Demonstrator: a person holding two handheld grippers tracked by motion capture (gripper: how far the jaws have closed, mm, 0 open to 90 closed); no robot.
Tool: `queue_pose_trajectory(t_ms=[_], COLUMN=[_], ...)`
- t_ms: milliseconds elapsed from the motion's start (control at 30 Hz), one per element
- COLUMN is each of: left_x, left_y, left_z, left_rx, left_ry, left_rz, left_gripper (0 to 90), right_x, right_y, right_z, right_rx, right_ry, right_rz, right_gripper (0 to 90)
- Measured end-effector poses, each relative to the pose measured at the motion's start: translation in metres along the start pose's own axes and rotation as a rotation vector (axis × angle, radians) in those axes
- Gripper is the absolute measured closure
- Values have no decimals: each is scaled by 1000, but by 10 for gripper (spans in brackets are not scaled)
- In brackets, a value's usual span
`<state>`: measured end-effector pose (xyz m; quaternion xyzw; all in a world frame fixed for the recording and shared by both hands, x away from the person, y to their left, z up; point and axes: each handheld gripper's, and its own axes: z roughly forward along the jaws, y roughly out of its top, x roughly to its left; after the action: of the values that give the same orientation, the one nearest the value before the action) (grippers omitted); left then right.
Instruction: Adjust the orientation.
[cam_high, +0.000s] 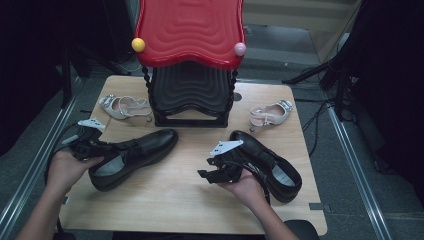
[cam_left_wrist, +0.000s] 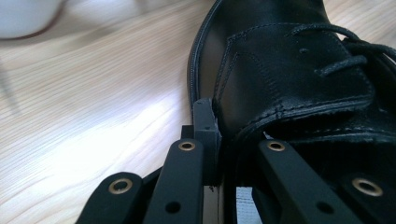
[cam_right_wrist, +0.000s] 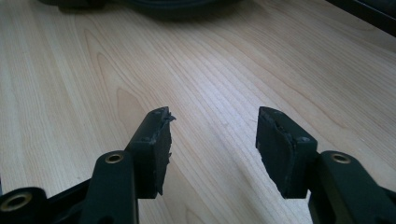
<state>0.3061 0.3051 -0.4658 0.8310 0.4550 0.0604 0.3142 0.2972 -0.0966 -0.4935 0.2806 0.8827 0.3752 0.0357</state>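
The black lace-up shoe (cam_high: 131, 157) I'm working lies on the left half of the table (cam_high: 165, 205), its long axis running diagonally: heel near-left by my hand, toe pointing far-right toward the black base of the red stand (cam_high: 190, 35). My left gripper (cam_high: 111, 149) comes at it from the heel end and is clamped on the collar wall, one jaw outside the leather and one down in the opening. My left hand is plainly the nearer one; any lift turns on that heel-end hold, with the toe hanging away from me.

The left gripper view confirms the bite: the outer pad (cam_left_wrist: 205, 128) presses flat against the shoe's side, which the high view cannot resolve.

My right gripper (cam_high: 209, 169) rests on the table beside the second black shoe (cam_high: 270, 162), jaws spread with nothing between them. Two white sandals (cam_high: 122, 106) sit far back.
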Motion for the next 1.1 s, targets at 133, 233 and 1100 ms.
queue_pose_trajectory(t_ms=[133, 233, 1100], left_x=[-15, -24, -74], left_y=[10, 17, 49], left_z=[10, 18, 78], left_rx=[7, 16, 31], left_ry=[-24, -37, -118], left_rz=[14, 30, 20], left_gripper=[841, 841, 825], right_x=[0, 1, 9], right_y=[-2, -4, -13], right_z=[-2, -5, -11], right_rx=[-11, -9, -48], right_ry=[-6, -16, -68], right_rz=[2, 9, 23], right_gripper=[463, 463, 468])
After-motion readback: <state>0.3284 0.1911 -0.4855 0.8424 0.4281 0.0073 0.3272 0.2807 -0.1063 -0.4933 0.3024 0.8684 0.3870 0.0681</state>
